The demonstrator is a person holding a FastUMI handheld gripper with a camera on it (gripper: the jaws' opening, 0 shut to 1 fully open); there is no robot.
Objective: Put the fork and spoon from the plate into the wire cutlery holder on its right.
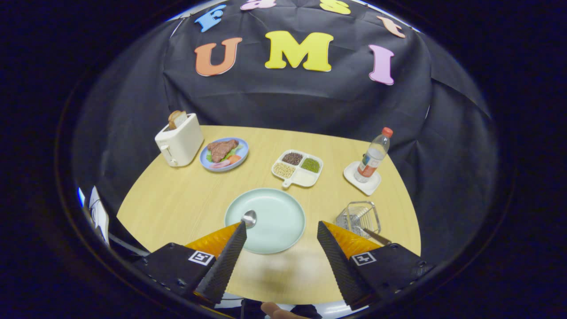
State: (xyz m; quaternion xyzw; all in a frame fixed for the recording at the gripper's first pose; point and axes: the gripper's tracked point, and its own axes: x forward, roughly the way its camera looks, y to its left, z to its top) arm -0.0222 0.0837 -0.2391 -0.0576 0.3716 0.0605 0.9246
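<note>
A pale green plate [274,221] lies on the round wooden table [177,199], just ahead of my fingers. A metal spoon [249,218] rests on the plate's left part; its bowl shows right at the tip of my left finger and its handle is hidden behind that finger. The wire cutlery holder [359,216] stands to the right of the plate, just beyond my right finger. A metal cutlery handle [376,237] sticks out of the holder towards me. My gripper [281,227] hovers open over the plate's near edge with nothing between its fingers.
Beyond the plate are a white divided dish of beans [297,168], a blue plate of food [224,153] and a cream toaster [179,139] with bread. A water bottle [374,155] stands on a white coaster [362,178] behind the holder.
</note>
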